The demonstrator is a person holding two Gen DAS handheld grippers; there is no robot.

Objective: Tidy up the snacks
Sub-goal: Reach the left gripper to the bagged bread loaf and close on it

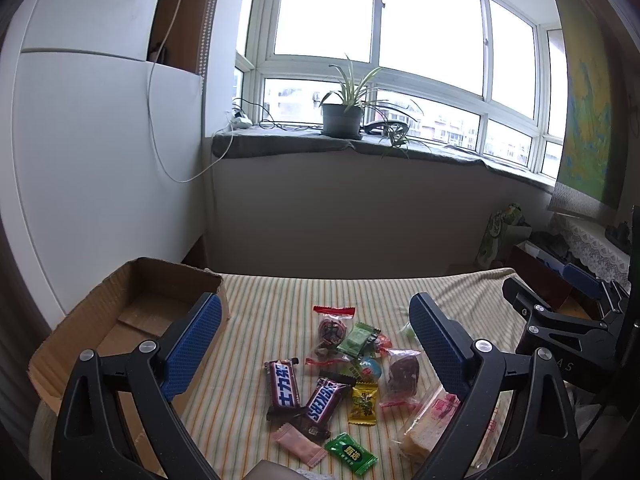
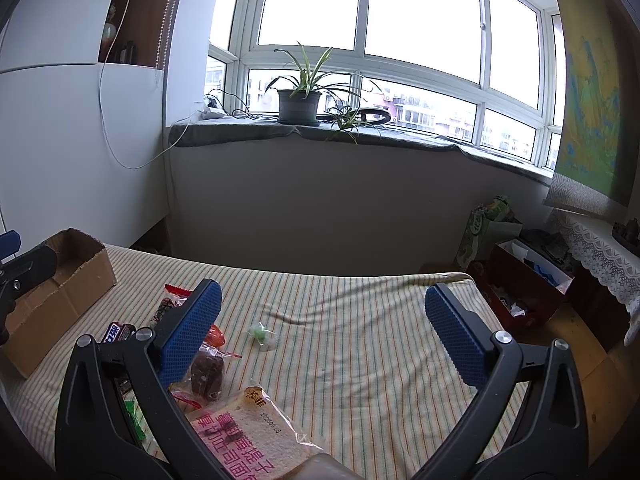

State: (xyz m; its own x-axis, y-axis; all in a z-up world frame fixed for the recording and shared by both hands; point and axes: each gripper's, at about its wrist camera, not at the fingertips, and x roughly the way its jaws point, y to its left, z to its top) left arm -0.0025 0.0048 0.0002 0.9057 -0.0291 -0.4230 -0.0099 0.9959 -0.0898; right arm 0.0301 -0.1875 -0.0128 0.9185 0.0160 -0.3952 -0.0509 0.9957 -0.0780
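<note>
Both jaws spread, empty. Snack pile (image 1: 344, 376) between left gripper (image 1: 316, 352) jaws, cardboard box (image 1: 132, 320) leftward, open for sorting.

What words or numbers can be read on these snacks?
"SNICKERS" on the brown bar.
"士力架" on the second bar.
"厚切吐司面" in pink, with other characters I cannot read surely, on the bread pack.
A small date code above it is too small to trust.
The print on the yellow candy and the green candy is too blurred.
</note>
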